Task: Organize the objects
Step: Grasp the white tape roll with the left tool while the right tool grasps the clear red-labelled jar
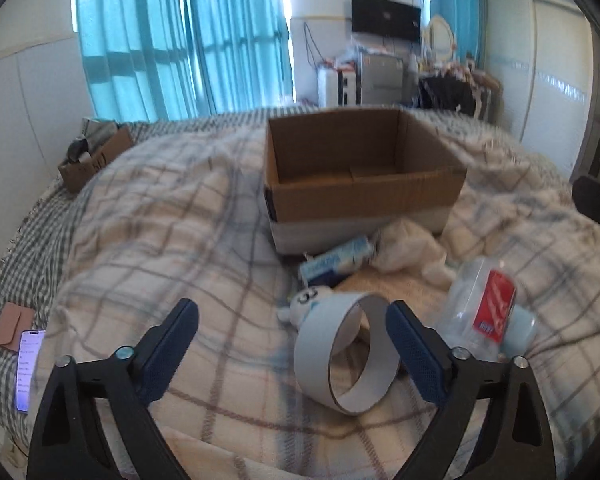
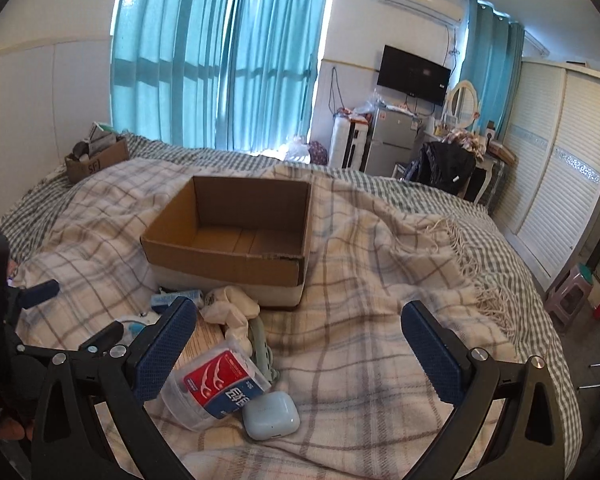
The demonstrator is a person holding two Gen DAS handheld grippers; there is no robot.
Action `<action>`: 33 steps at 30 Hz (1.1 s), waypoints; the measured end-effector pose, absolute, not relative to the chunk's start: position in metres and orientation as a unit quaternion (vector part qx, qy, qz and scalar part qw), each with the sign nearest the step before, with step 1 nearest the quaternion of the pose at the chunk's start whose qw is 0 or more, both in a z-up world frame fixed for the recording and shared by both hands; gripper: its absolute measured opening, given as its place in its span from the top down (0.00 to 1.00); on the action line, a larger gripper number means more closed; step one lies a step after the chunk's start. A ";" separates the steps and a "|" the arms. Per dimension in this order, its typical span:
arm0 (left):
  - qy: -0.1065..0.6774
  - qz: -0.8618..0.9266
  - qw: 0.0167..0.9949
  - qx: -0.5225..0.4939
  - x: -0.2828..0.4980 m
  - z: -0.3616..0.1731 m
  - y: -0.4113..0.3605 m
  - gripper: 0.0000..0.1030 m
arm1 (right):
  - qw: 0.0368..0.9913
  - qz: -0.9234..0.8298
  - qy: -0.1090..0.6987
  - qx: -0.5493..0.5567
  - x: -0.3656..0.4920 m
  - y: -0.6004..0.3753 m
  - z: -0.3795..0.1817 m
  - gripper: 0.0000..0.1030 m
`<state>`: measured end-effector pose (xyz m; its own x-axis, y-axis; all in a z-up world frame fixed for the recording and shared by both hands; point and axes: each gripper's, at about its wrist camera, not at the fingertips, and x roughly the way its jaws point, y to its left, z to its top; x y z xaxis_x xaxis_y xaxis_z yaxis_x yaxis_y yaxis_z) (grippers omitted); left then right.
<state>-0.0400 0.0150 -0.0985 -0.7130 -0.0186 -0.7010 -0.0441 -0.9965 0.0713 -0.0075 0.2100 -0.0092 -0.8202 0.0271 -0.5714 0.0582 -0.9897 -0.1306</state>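
Note:
An open, empty cardboard box [image 1: 360, 168] sits on the plaid blanket; it also shows in the right wrist view [image 2: 228, 240]. My left gripper [image 1: 292, 332] is open; a white tape ring [image 1: 346, 356] stands on edge just inside its right finger, untouched. Beyond lie a small white plush toy [image 1: 306, 304], a blue-white tube [image 1: 340, 260], white socks [image 1: 408, 248] and a clear floss-pick tub with a red label [image 1: 484, 312]. My right gripper [image 2: 300, 332] is open and empty. The tub [image 2: 216, 384] and a white earbud case [image 2: 271, 416] lie by its left finger.
A phone [image 1: 28, 368] and a pink pouch [image 1: 10, 328] lie at the bed's left edge. A second small carton [image 2: 96, 160] with clutter sits at the far left corner. A wooden board [image 2: 204, 340] lies under the socks [image 2: 230, 310]. The left gripper's fingers [image 2: 40, 292] show at left.

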 end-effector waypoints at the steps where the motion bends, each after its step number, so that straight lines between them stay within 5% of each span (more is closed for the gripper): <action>1: 0.046 0.922 0.006 -0.384 -0.041 -0.102 0.017 0.20 | 0.009 -0.949 0.071 0.307 -0.010 0.211 -0.013 0.00; 3: 0.049 0.917 0.023 -0.395 -0.042 -0.107 0.020 0.35 | 0.010 -0.945 0.070 0.319 -0.013 0.211 -0.019 0.00; 6: 0.051 0.909 0.045 -0.411 -0.044 -0.115 0.024 0.81 | 0.014 -0.938 0.067 0.339 -0.018 0.210 -0.028 0.00; 13: 0.051 0.915 0.034 -0.398 -0.038 -0.102 0.020 0.97 | 0.021 -0.926 0.101 0.363 -0.020 0.192 -0.044 0.00; 23: 0.044 0.935 -0.010 -0.351 -0.034 -0.061 -0.013 0.97 | 0.045 -0.899 0.106 0.423 -0.031 0.162 -0.077 0.00; 33: 0.036 0.927 -0.031 -0.371 -0.042 -0.076 -0.028 0.97 | 0.036 -0.870 0.110 0.480 -0.049 0.142 -0.112 0.00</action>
